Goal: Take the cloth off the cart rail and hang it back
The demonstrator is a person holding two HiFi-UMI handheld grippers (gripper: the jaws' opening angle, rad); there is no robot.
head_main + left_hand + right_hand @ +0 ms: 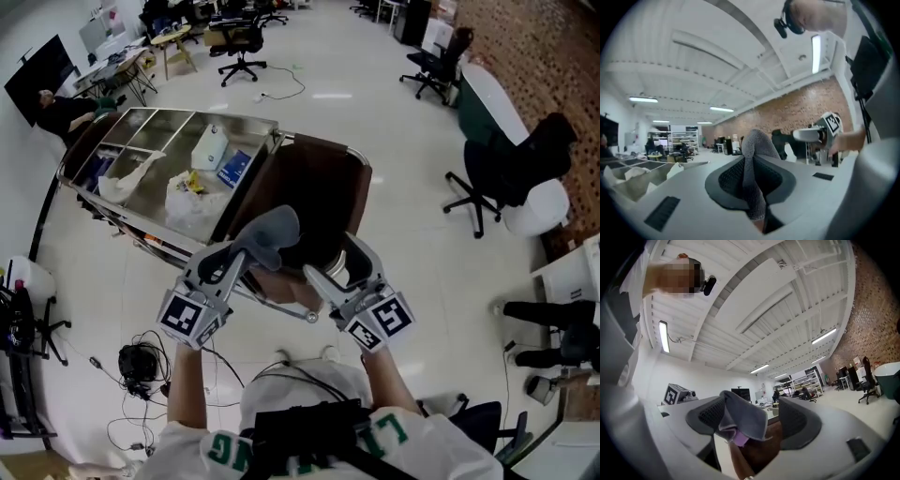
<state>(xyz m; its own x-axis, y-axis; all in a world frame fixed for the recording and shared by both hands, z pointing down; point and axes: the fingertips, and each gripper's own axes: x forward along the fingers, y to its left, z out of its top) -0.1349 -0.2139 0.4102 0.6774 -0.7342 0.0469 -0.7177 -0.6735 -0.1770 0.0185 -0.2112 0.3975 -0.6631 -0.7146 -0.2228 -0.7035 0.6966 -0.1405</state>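
Both hands are largely hidden behind the marker cubes. The left gripper [246, 255] [752, 180] points up and away from the body, clenched on the grey cloth [272, 232] [757, 150], whose lower end disappears between the pressed pads. The right gripper [323, 277] [754, 419] is raised just beside it with its jaws standing apart. A fold of the cloth [740, 420] lies against one pad, clear of the other. The cloth is held above the cart rail [291, 307], which the grippers mostly cover. Beyond are a brown bag [323, 187] and the steel cart [169, 127], its bin contents hard to make out. Office chairs [483, 187] stand well apart.
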